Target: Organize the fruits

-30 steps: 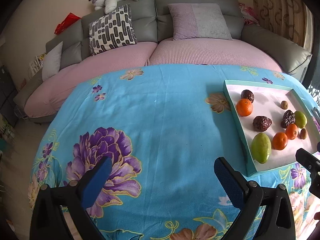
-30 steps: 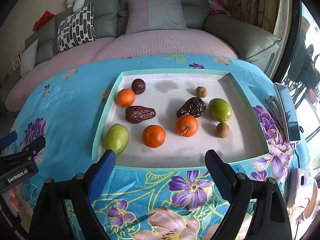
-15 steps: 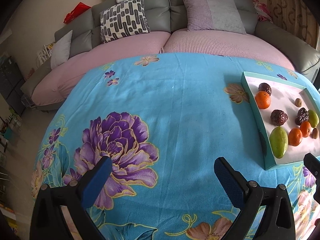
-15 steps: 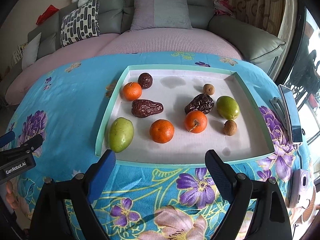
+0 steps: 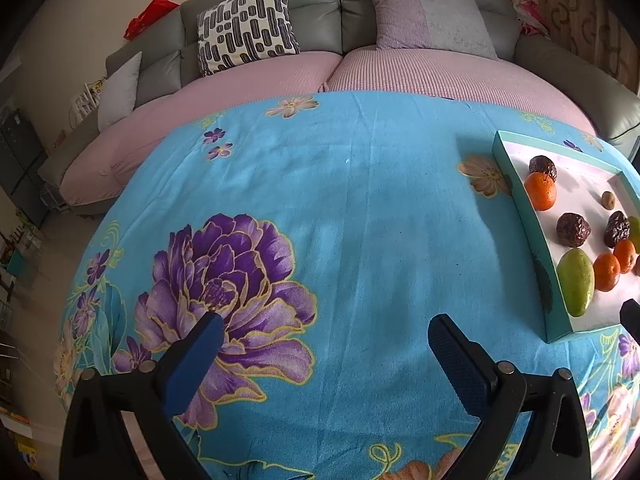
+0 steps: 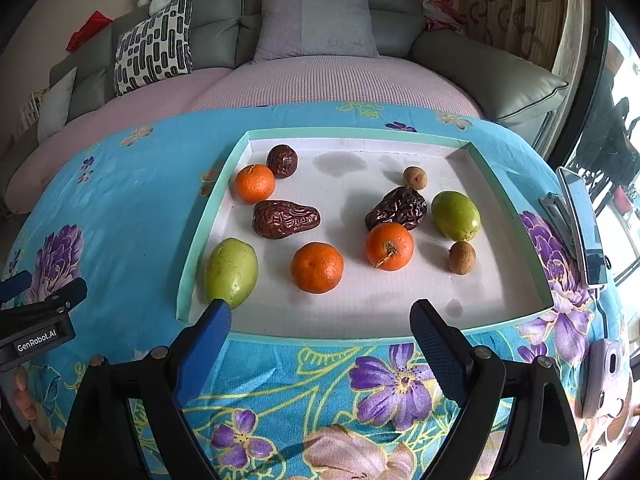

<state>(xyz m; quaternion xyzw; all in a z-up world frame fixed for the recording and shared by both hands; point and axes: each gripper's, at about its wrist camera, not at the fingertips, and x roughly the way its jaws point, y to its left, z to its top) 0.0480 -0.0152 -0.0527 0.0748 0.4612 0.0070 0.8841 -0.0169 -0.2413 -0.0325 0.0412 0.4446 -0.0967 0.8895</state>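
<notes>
A shallow teal-rimmed tray (image 6: pixel 212 184) with a white floor holds scattered fruit: three oranges (image 6: pixel 317 267), two green fruits (image 6: pixel 231 272), three wrinkled dark dates (image 6: pixel 286 219) and two small brown round fruits (image 6: pixel 462 257). My right gripper (image 6: pixel 320 314) hovers open just before the tray's near rim, nothing between its fingers. In the left wrist view the same tray (image 5: pixel 520 196) lies at the far right. My left gripper (image 5: pixel 322 330) is open over the bare blue flowered cloth, well left of the tray.
The table wears a blue cloth with purple flowers (image 5: pixel 224 268). A phone (image 6: pixel 584 224) and a small pink camera (image 6: pixel 604 380) lie on the table's right edge. A grey sofa with cushions (image 6: pixel 316 24) curves behind the table.
The left gripper has drifted left and back, so the tray slid toward the right edge of its view. The right gripper eased slightly closer to the tray. Both stay open.
</notes>
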